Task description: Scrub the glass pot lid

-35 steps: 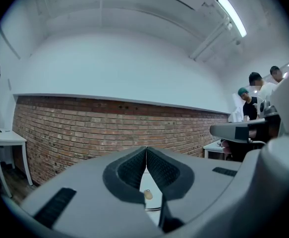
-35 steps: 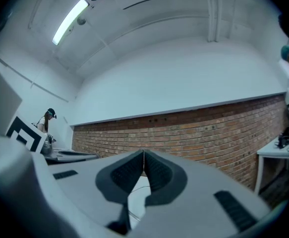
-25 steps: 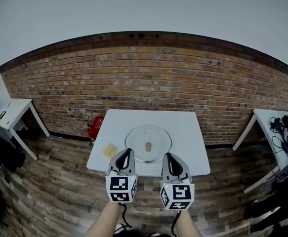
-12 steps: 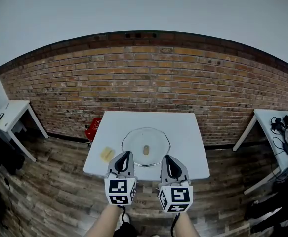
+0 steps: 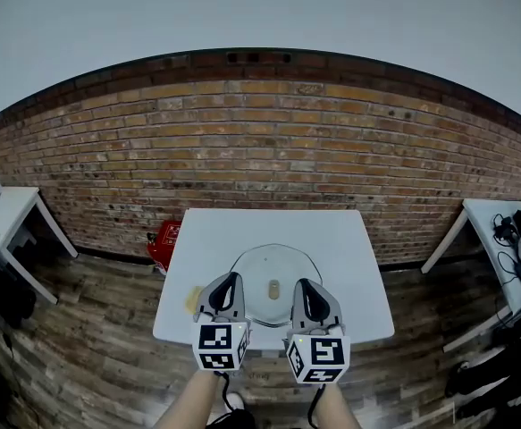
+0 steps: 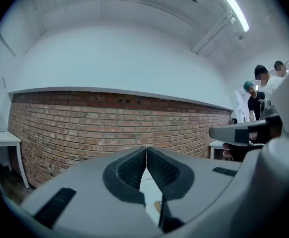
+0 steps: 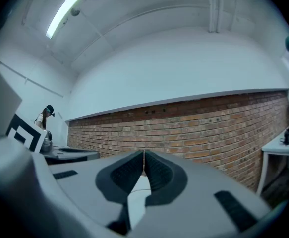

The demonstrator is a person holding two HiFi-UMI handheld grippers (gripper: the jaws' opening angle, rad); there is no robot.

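A brick wall [image 5: 260, 141] stands behind the desk [image 5: 349, 244] bearing lid [image 5: 271, 266] and sponge [image 5: 192, 298]; left claw [image 5: 231, 278] and right claw [image 5: 302, 282] hover by the lid, clenched, empty.

The head view looks steeply down from above the table [image 5: 358, 239], brick wall [image 5: 260, 132] at twelve o'clock. Cameras on the left gripper [image 5: 228, 277] and right gripper [image 5: 302, 281], near six o'clock, face level toward that shared wall.
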